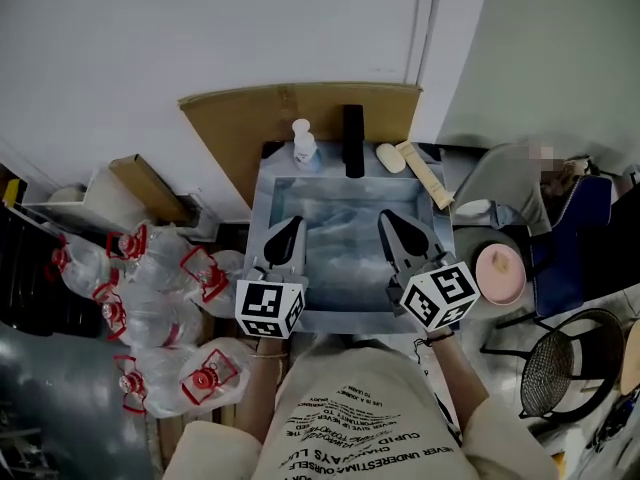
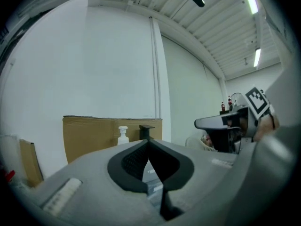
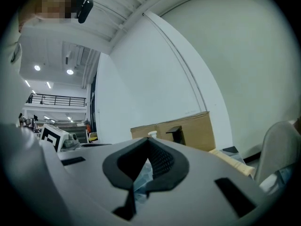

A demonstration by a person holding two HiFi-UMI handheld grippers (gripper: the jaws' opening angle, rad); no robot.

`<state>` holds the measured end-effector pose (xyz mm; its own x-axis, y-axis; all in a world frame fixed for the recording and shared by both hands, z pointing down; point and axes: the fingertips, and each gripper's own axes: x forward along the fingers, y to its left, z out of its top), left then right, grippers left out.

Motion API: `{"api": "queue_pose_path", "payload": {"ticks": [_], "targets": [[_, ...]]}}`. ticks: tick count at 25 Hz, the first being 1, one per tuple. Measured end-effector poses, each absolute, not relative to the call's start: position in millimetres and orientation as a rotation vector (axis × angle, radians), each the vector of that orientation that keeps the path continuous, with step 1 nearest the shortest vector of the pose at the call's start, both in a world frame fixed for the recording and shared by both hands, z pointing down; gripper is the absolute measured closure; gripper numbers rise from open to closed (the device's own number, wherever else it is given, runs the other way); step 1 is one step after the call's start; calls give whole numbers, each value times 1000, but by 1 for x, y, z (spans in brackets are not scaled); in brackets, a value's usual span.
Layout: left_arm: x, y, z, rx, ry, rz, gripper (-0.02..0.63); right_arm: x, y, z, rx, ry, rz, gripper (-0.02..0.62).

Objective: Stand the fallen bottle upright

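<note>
The grey metal table has four things lined up on its far edge. A white pump bottle stands upright at 11 o'clock. One black upright block is at 12. A small beige oval piece sits just past 12. At 1 o'clock is a long beige bottle, the only thing lying on its side, angled toward the right corner. A single cardboard sheet leans on the wall behind them.

The left gripper and right gripper hover level over the near half of the table, at 7 and 5 o'clock. Both are clenched with their tips meeting, and neither has anything between its jaws. Both are well apart from the far row, with only the bare table top between them and it.

Off the table at 8 to 9 o'clock is a heap of clear water jugs with red caps and handles. There seem to be six, though their overlap makes the count unsure. At 3 o'clock a round pink lid sits beside a blue-backed chair. A black wire-mesh basket is at 4 o'clock.
</note>
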<state>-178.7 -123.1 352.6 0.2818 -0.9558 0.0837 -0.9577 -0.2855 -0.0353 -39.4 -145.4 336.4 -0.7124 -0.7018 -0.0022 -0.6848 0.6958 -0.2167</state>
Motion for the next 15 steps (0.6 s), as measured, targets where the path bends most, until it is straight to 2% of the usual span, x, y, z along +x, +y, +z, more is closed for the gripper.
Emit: {"api": "queue_pose_path", "payload": {"ticks": [15], "targets": [[-193,-87,340,2425,-1977,49,580,-14,-136,334,-1133,2801,-287,592]]}}
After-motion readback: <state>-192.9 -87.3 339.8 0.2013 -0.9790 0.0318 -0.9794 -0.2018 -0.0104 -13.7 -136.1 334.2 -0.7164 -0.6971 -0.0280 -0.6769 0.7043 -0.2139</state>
